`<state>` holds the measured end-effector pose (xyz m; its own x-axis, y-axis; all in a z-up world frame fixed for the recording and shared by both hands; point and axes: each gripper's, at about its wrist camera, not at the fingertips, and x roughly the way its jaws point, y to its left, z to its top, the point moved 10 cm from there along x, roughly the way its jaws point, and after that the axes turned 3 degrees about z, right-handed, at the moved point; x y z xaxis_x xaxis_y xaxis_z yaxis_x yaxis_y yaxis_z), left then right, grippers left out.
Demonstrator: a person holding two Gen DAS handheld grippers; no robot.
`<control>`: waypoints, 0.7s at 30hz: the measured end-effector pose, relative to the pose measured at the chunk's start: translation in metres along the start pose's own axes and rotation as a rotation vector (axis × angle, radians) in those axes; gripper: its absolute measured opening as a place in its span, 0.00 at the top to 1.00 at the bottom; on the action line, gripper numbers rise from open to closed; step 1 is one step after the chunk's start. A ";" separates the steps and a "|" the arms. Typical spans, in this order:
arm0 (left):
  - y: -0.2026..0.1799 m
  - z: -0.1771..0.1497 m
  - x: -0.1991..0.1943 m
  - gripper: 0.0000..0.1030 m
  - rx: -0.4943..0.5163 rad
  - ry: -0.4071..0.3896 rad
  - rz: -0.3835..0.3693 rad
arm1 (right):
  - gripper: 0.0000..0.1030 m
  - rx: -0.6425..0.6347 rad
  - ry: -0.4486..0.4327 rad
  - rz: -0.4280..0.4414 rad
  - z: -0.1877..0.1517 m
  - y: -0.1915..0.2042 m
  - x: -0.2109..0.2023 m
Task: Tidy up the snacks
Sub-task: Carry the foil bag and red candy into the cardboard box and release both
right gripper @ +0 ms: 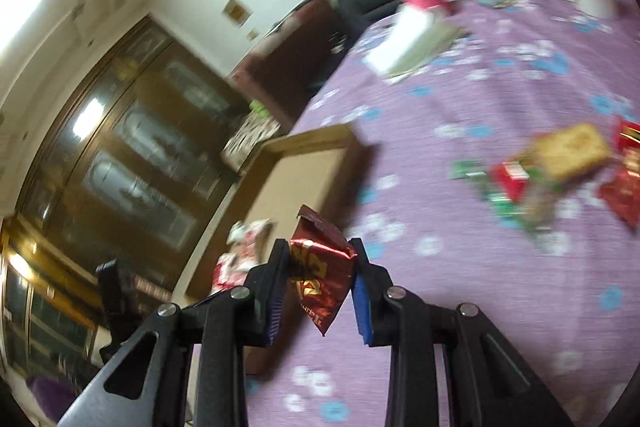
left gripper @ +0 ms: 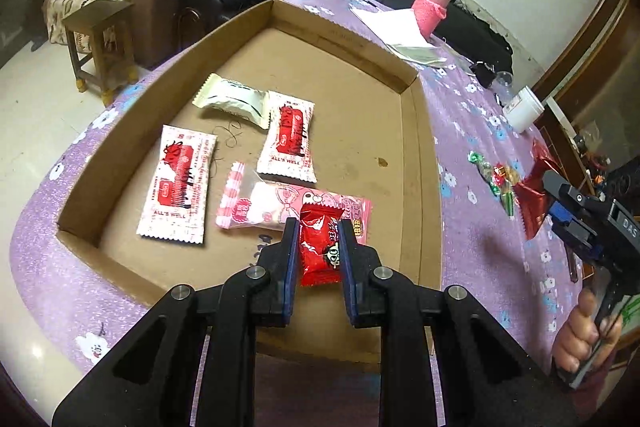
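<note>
My left gripper [left gripper: 319, 227] is shut on a bright red snack packet [left gripper: 319, 251] and holds it over the near part of a shallow cardboard tray [left gripper: 424, 155]. In the tray lie two white-and-red "All's Well" packets [left gripper: 176, 183] [left gripper: 289, 143], a cream packet [left gripper: 234, 99] and a pink packet [left gripper: 276, 209]. My right gripper [right gripper: 320, 247] is shut on a dark red foil packet [right gripper: 320, 275], held above the purple cloth right of the tray [right gripper: 320, 143]; it also shows in the left wrist view [left gripper: 532, 195]. Loose snacks [right gripper: 560, 155] lie on the cloth.
The table has a purple flowered cloth [left gripper: 480, 255]. On it stand a pink bottle [left gripper: 434, 3], white papers [left gripper: 400, 31], a white jar [left gripper: 524, 107] and small wrapped candies [left gripper: 496, 179]. A wooden stool [left gripper: 100, 43], armchair and dark sofa stand beyond the table.
</note>
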<state>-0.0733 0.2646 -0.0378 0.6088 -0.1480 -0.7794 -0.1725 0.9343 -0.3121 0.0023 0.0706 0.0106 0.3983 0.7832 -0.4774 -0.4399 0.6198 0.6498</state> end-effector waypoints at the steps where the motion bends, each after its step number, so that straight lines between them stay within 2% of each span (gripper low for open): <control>1: 0.001 0.000 -0.002 0.81 -0.008 -0.001 -0.010 | 0.69 -0.018 0.020 0.010 -0.003 0.011 0.009; 3: 0.003 0.001 -0.005 0.77 -0.027 0.000 -0.029 | 0.69 -0.048 0.056 0.026 -0.009 0.029 0.026; 6: 0.010 0.002 -0.012 0.56 -0.067 -0.002 -0.052 | 0.69 -0.087 0.107 0.034 -0.020 0.049 0.050; 15: 0.031 0.014 -0.041 0.56 -0.152 -0.069 -0.104 | 0.66 -0.140 0.230 0.013 -0.049 0.064 0.104; 19: 0.035 0.015 -0.043 0.56 -0.162 -0.071 -0.120 | 0.64 -0.130 0.247 -0.010 -0.055 0.059 0.112; 21: 0.035 0.016 -0.044 0.56 -0.165 -0.070 -0.124 | 0.58 -0.126 0.235 -0.013 -0.053 0.059 0.110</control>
<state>-0.0942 0.3088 -0.0058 0.6848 -0.2305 -0.6913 -0.2136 0.8434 -0.4929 -0.0227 0.1957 -0.0352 0.2134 0.7559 -0.6189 -0.5388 0.6195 0.5709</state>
